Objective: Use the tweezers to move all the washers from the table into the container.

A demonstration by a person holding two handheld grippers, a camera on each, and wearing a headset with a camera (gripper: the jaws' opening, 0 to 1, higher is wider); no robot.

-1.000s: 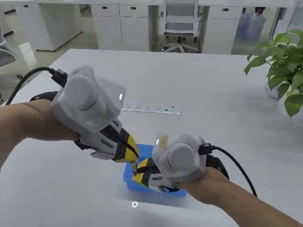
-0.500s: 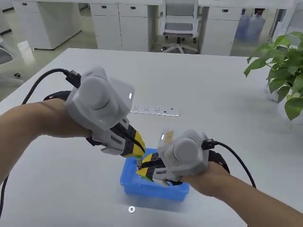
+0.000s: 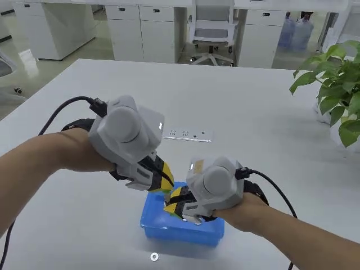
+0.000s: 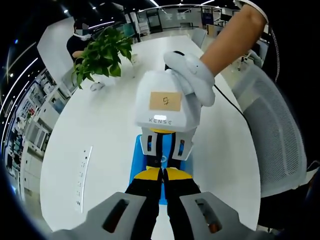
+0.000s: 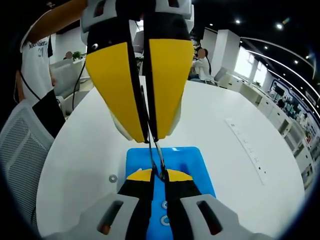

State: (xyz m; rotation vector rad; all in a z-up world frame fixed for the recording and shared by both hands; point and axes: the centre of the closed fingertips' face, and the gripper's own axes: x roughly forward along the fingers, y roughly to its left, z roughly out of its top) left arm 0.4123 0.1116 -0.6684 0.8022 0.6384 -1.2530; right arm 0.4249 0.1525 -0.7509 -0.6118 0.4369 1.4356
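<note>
White counter point(image 3: 270, 112) carries a blue container point(image 3: 180, 229), and both claws meet right above it, likely so anything released drops inside. The left claw point(image 3: 167, 187) is pressed on the tweezers point(image 5: 152, 145); the right claw point(image 3: 175, 206) pinches their lower ends. Two washers point(image 5: 164, 204) lie inside the container, and a loose washer point(image 3: 154, 257) sits on the counter just beside it.

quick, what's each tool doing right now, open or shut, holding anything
left tool: shut on the tweezers.
right tool: shut, with the tweezers' end at its tips; whether it grips them cannot be told.
</note>
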